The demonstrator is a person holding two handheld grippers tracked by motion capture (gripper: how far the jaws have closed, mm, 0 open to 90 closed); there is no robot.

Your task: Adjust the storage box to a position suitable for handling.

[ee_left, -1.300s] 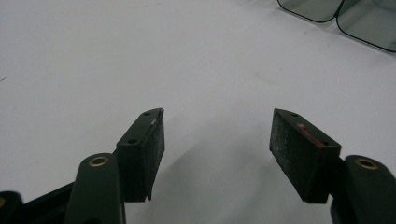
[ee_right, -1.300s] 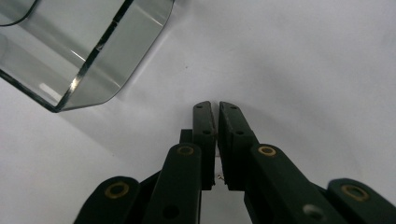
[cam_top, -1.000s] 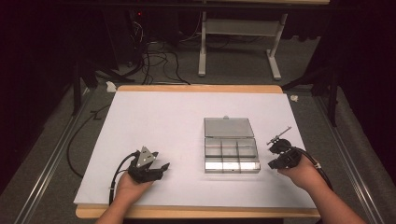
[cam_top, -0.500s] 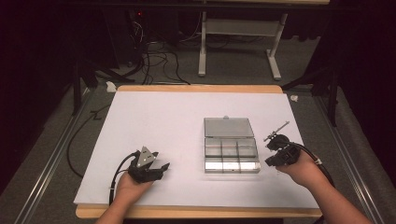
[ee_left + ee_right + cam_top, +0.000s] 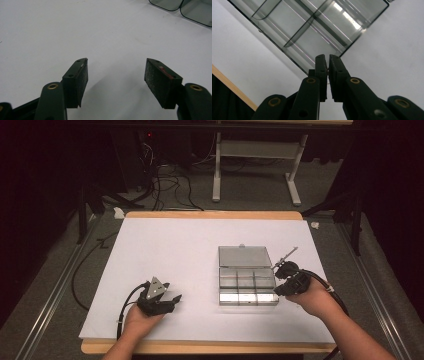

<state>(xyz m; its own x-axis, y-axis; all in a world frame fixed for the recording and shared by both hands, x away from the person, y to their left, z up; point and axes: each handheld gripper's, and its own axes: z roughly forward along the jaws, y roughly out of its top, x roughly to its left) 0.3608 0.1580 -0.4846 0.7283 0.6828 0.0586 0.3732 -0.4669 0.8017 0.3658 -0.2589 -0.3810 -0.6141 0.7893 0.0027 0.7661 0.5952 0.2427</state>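
Right gripper (image 5: 278, 281) is hovering with jaws pinched nearly together on a thin metal rod (image 5: 286, 257), which sticks up and back from it. The clear compartment box (image 5: 247, 279) is lying open just ahead of those jaws, lid flat behind. Left gripper (image 5: 172, 299) is resting well off to the side of the box, jaws wide, nothing between them.

Risk, as judged: so slim a pinch could be letting the rod pivot or slip, dropping it outside a compartment; the light box could be skidding if nudged, since nothing is bracing it.
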